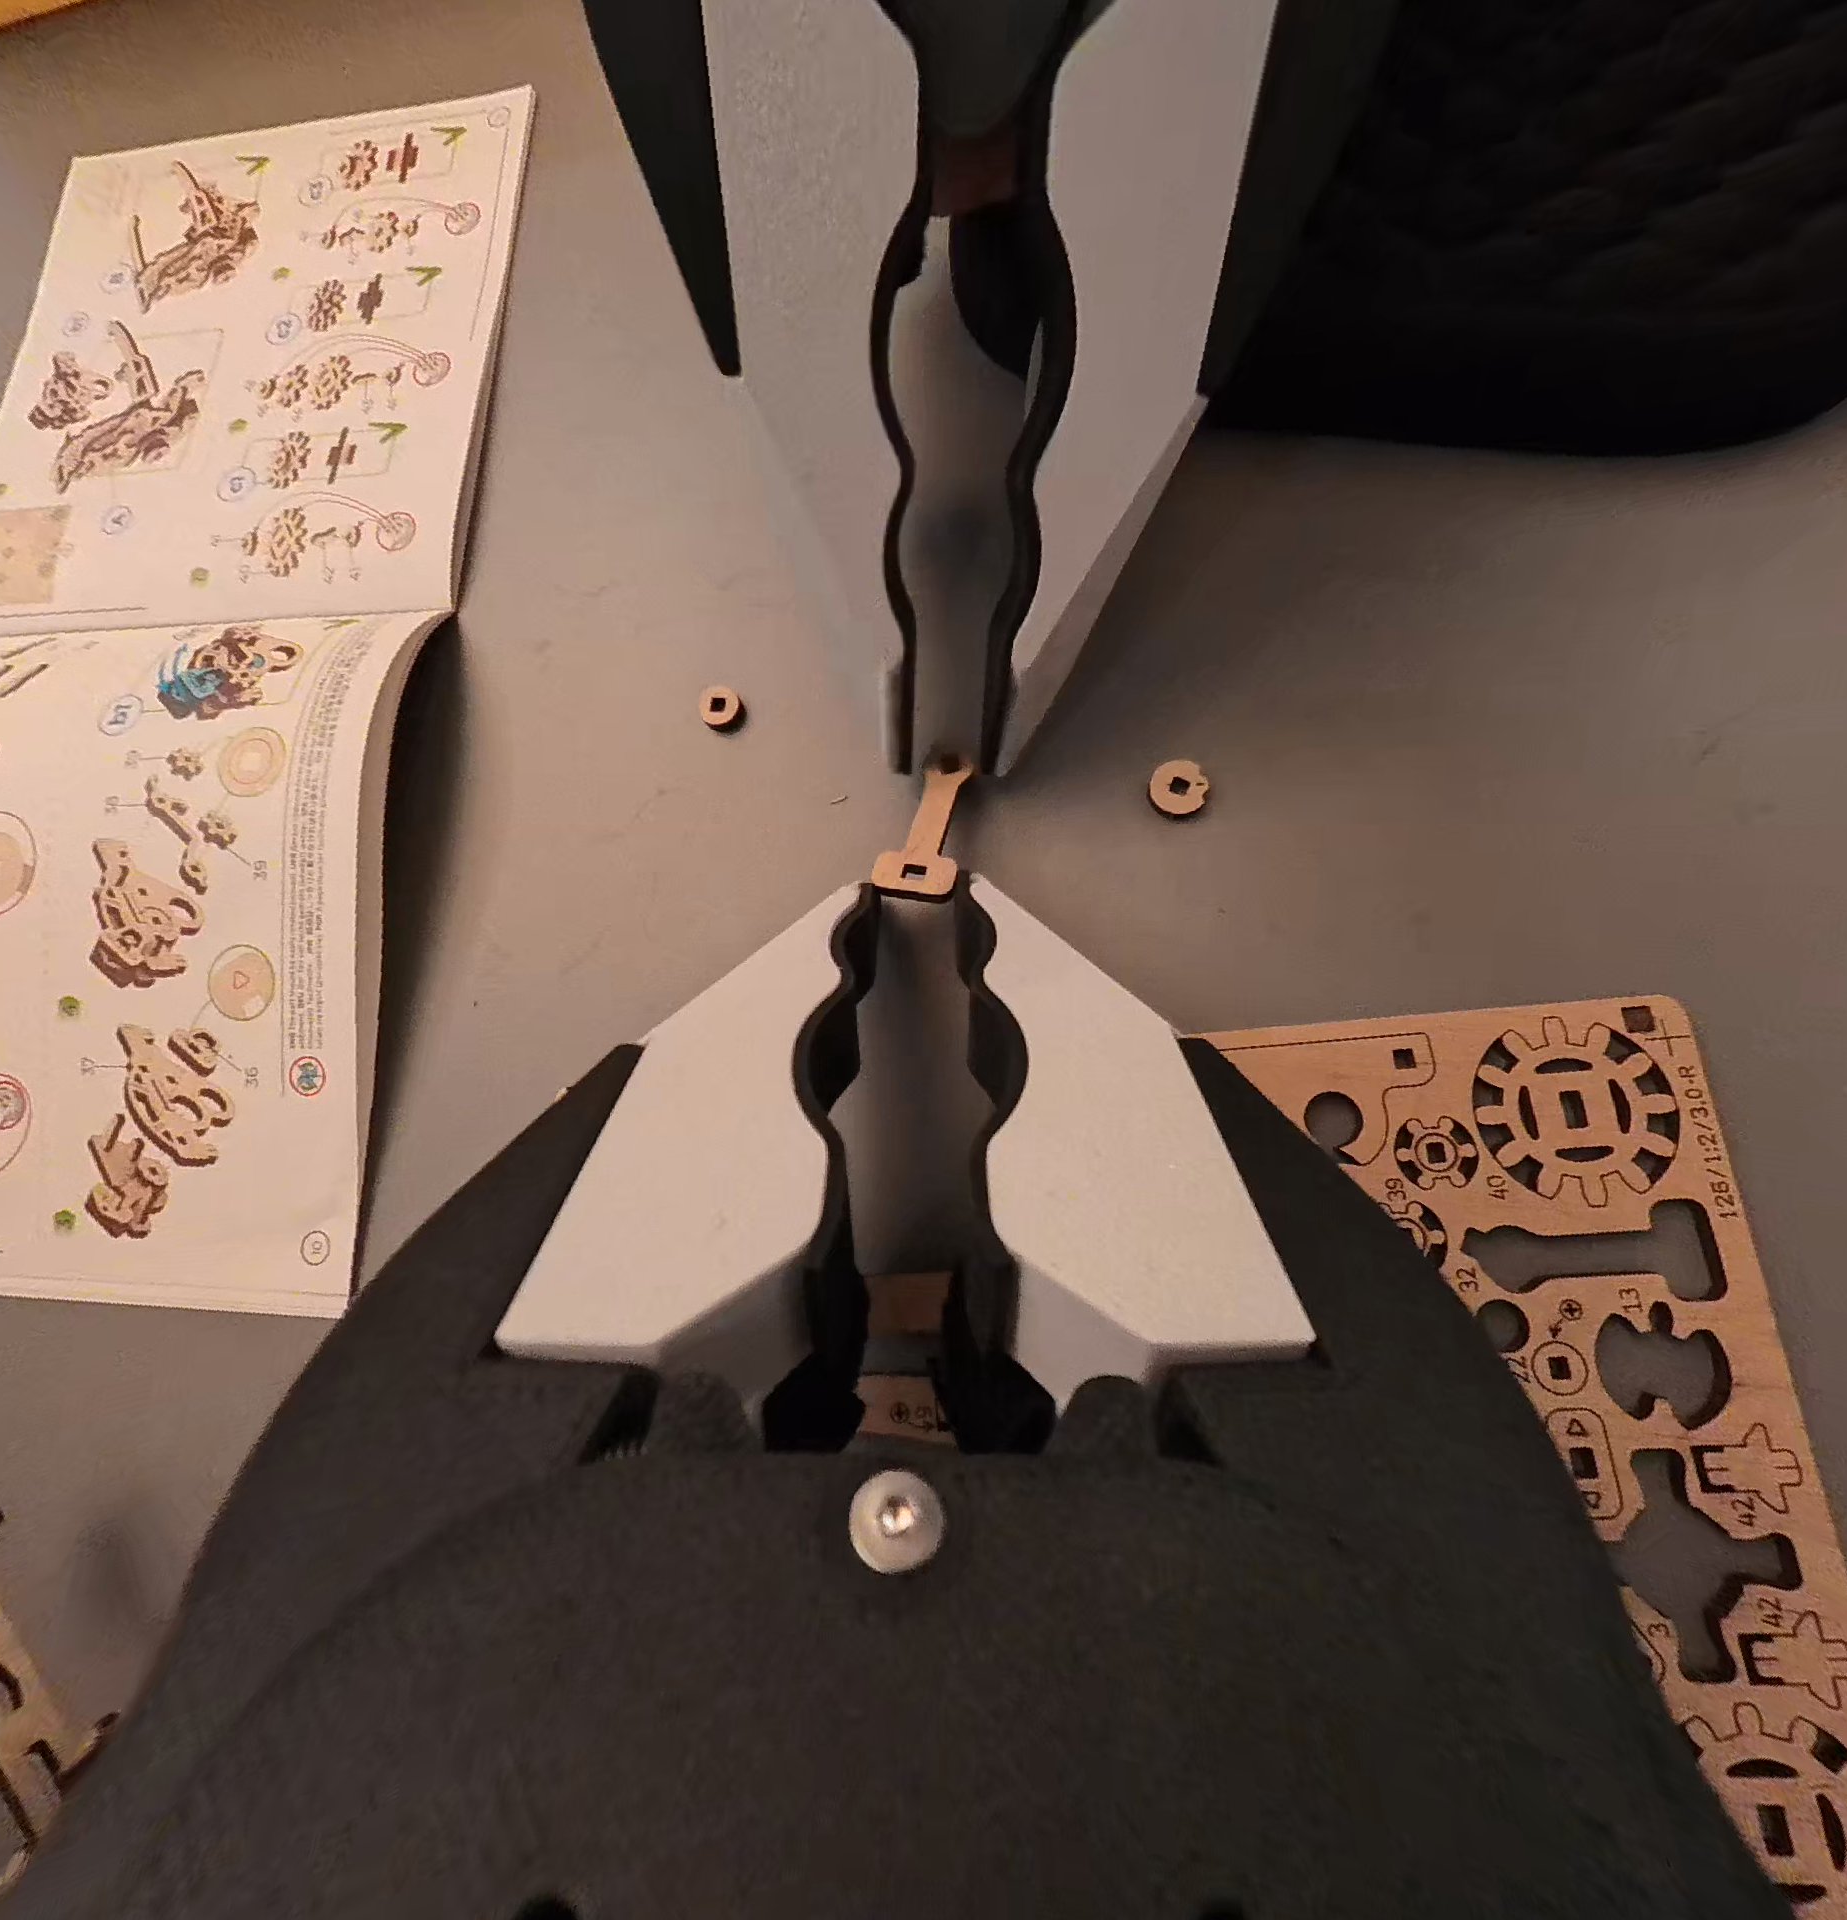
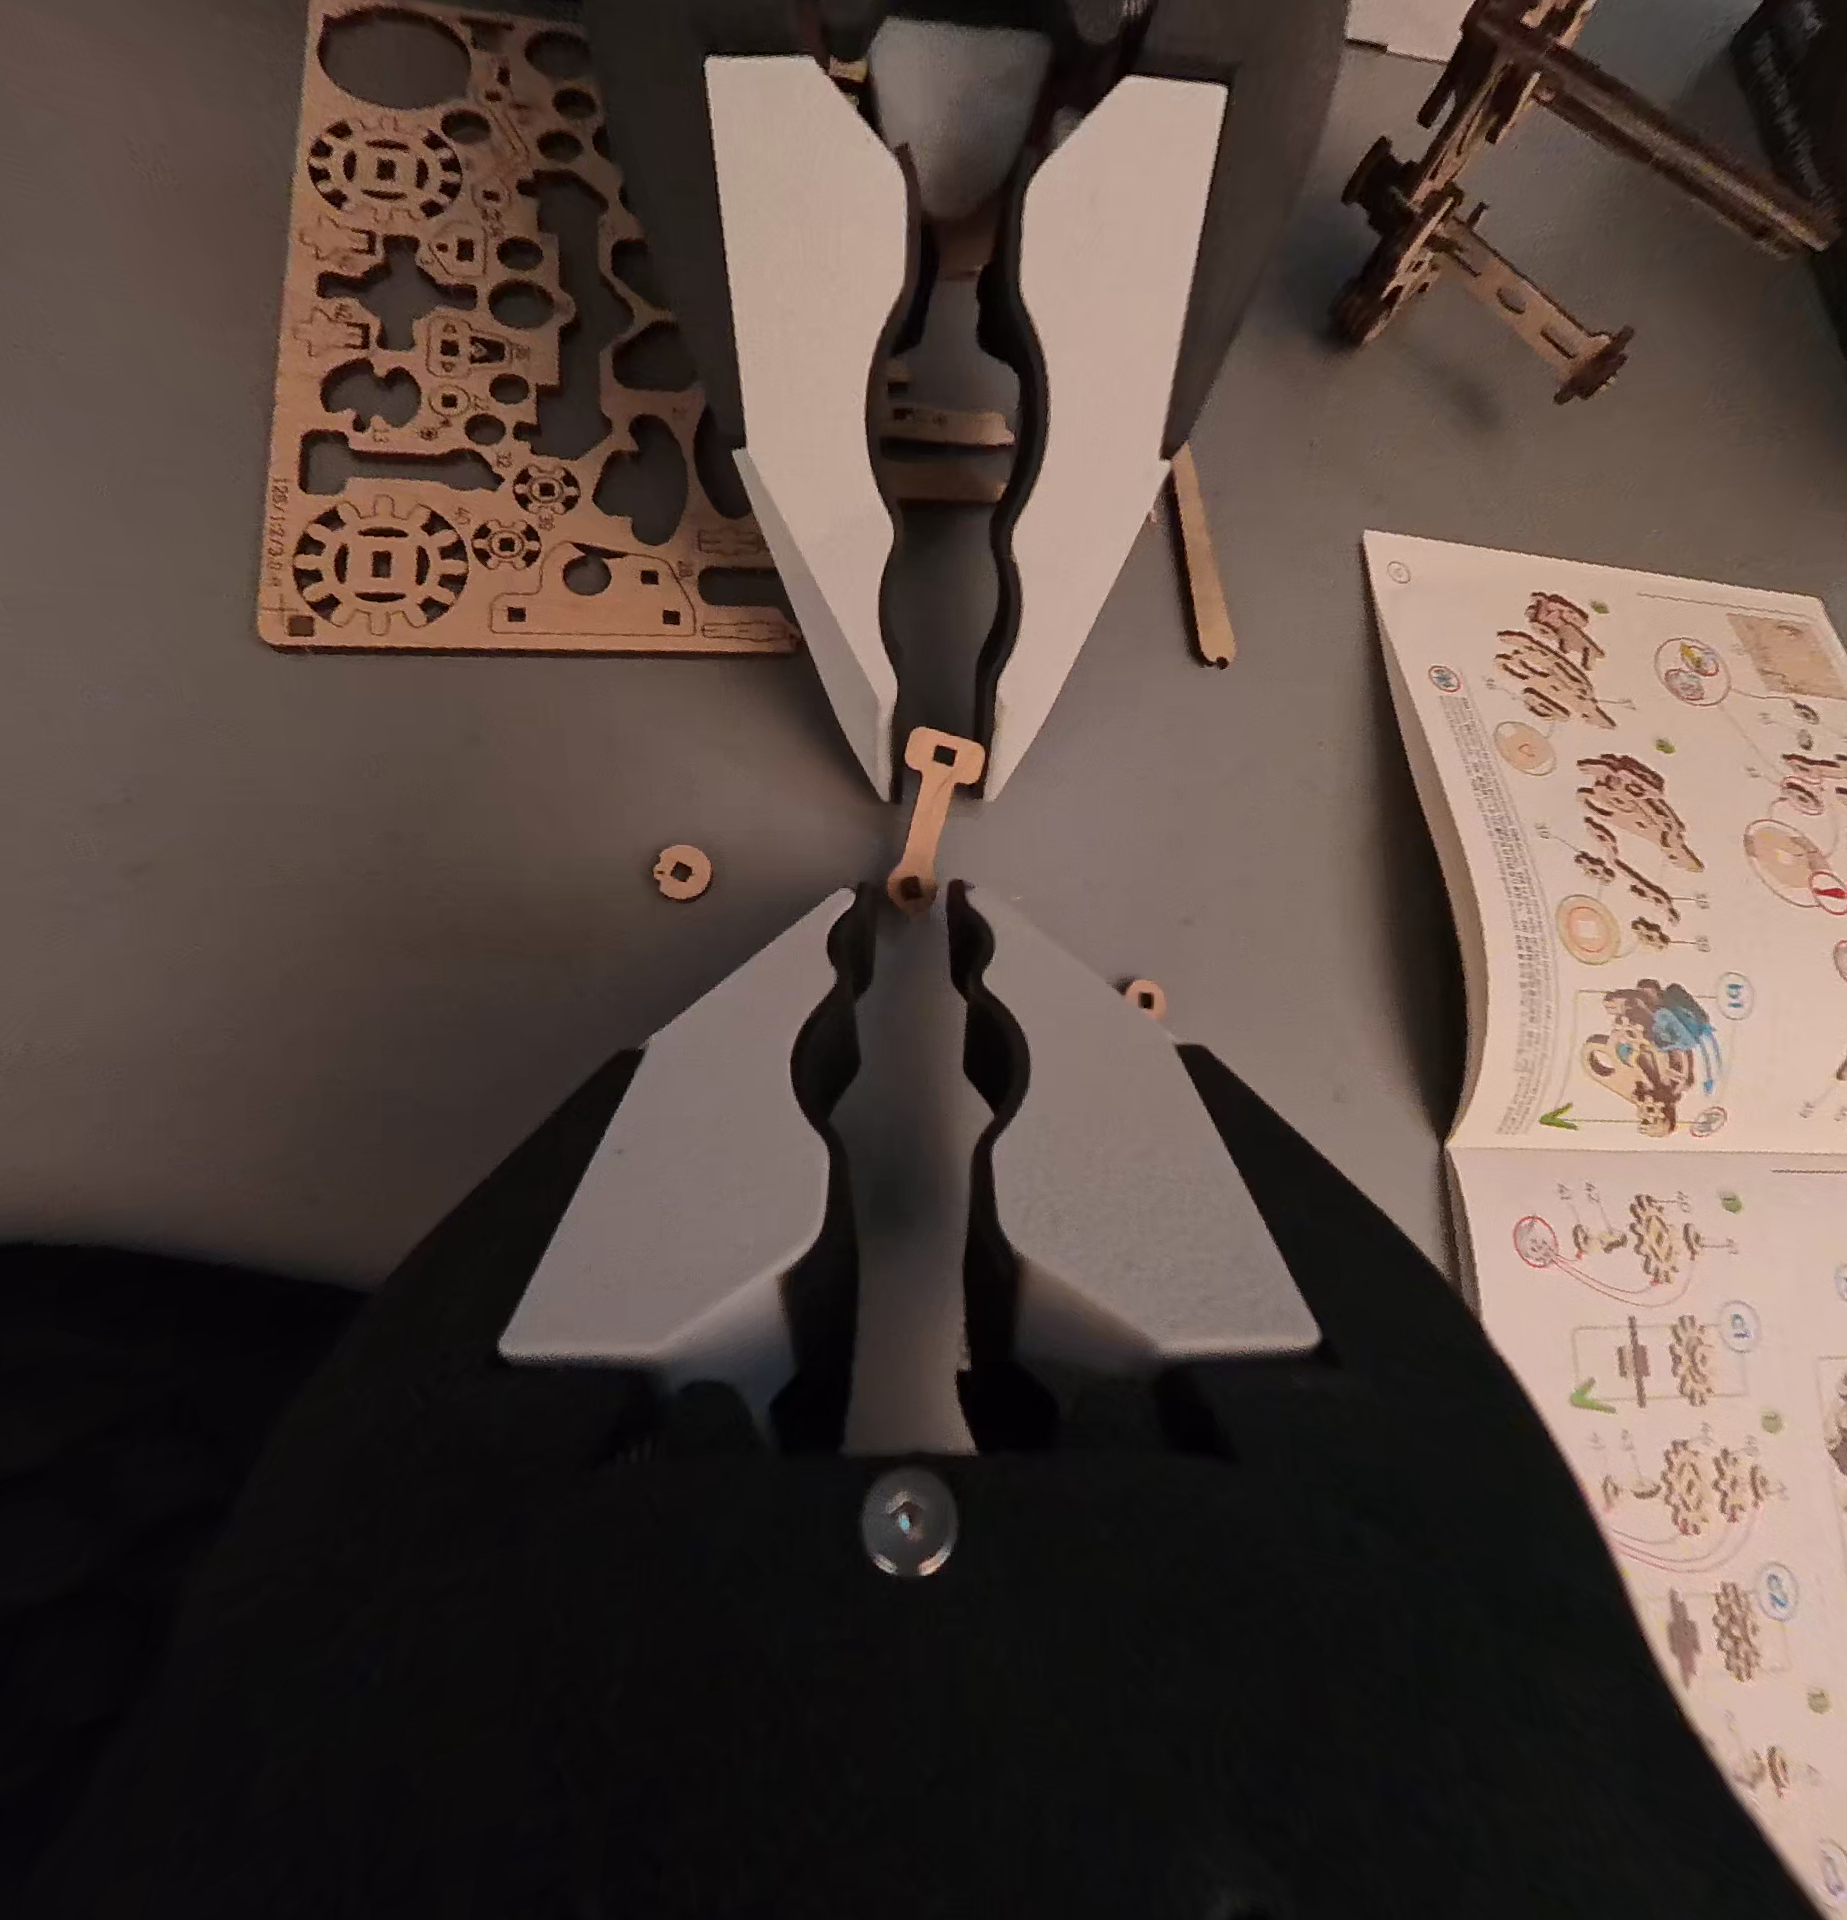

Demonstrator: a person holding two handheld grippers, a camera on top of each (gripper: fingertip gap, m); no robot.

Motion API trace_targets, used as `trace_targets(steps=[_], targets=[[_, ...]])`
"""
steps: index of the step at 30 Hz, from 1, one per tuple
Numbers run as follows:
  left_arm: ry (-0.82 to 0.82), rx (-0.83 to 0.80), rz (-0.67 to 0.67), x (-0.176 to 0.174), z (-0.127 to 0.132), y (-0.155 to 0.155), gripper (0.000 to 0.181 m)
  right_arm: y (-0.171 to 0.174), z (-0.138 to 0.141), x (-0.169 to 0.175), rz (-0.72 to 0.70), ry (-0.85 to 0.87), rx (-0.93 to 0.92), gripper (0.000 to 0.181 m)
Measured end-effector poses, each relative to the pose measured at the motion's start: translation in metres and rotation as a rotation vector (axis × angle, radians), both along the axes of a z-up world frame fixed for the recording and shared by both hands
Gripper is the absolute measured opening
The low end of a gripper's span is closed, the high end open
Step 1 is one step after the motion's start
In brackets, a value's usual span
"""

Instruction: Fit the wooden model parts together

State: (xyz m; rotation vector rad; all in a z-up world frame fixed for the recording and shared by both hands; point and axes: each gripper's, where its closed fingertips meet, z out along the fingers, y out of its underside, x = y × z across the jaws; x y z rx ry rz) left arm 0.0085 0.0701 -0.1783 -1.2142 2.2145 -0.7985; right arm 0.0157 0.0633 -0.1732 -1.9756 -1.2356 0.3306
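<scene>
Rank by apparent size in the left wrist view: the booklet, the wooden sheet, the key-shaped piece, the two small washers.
1. booklet
2. wooden sheet
3. key-shaped piece
4. washers: too alike to rank.

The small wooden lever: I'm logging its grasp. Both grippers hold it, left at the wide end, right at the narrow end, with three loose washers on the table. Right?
Not quite: two washers, not three, per the left wrist view. Left gripper and right gripper do hold the lever so.

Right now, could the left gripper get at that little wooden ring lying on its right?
Probably not yet: the left gripper holds one end of the wooden strip. The ring itself lies unobstructed on the table.
</scene>
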Motion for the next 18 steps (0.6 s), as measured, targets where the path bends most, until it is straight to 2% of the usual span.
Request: trace_targets(steps=[6,18], targets=[[-0.007,0.03,-0.006,0.0,0.0,0.0,0.013,0.0,0.007,0.0,-0.001,0.096,-0.051,0.012],[-0.009,0.054,-0.002,-0.001,0.001,0.002,0.015,-0.003,-0.003,-0.001,0.012,0.017,-0.082,0.007]])
